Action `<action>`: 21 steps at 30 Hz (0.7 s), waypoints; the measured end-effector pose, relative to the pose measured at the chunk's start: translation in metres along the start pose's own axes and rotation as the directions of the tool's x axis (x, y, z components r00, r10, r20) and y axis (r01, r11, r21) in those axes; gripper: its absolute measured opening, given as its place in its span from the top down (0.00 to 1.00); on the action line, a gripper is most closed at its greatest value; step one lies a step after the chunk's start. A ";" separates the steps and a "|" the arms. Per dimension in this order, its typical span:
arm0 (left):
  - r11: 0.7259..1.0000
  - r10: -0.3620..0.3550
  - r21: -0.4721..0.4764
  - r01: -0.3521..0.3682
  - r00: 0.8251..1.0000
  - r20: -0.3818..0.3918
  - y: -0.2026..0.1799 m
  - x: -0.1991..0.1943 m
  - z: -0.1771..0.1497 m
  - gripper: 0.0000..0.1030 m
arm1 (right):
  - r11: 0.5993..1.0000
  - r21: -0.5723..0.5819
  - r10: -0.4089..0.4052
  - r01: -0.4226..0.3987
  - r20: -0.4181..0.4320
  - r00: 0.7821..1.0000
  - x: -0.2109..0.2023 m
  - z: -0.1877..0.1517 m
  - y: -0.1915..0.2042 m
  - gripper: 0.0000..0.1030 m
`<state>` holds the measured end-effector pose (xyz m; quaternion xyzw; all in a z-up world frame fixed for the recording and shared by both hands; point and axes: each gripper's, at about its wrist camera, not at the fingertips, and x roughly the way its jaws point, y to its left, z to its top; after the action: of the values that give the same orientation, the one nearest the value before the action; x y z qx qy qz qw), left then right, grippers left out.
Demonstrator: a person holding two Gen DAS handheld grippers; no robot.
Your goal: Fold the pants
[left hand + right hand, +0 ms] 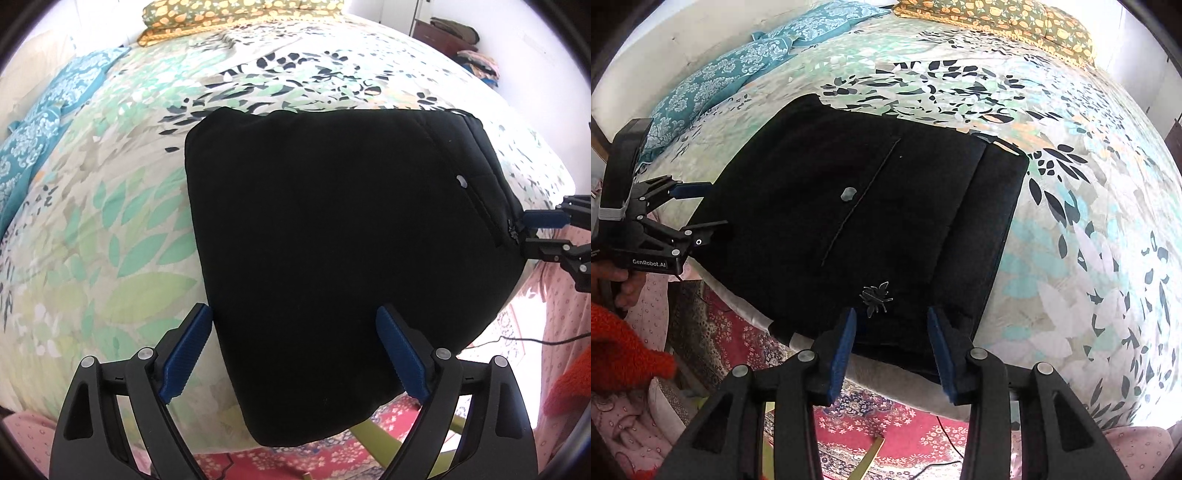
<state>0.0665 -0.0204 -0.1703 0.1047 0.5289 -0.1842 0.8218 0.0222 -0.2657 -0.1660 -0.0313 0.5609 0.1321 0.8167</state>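
Black pants [332, 240] lie folded into a thick rectangle on the flowered bedsheet [110, 240], one edge hanging over the bed's near side. My left gripper [293, 314] stands wide open over their near left part, one pad at the cloth's edge, the other above the cloth. The right wrist view shows the pants [868, 221] with a pocket slit, a grey button [848, 193] and a small metal ornament [875, 295]. My right gripper [892, 314] is partly open astride the near edge, pads not pinching cloth. It appears as the right gripper [535, 230] at the pants' right corner.
Teal pillows [713, 85] and an orange-flowered cushion [236, 14] lie at the bed's far side. A red patterned rug [886, 424] covers the floor below the bed edge. A hand [626, 284] and red sleeve [620, 354] hold the left gripper [705, 208].
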 end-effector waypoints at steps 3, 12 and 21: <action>1.000 -0.003 -0.004 0.003 1.000 -0.003 0.001 0.001 0.000 0.11 | 1.000 -0.003 0.001 -0.001 0.001 1.000 0.001 0.002 0.001 0.56; 1.000 -0.013 -0.021 0.012 1.000 -0.013 0.004 0.003 0.000 0.09 | 1.000 -0.018 -0.001 0.001 -0.001 1.000 -0.001 0.001 0.005 0.50; 0.998 -0.034 -0.052 0.032 0.999 -0.027 0.008 0.004 -0.001 0.08 | 0.999 0.014 0.038 -0.038 -0.028 0.999 -0.007 -0.002 0.000 0.50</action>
<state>0.0703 -0.0137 -0.1748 0.0776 0.5467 -0.1825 0.8135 0.0179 -0.2670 -0.1603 -0.0170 0.5739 0.1432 0.8061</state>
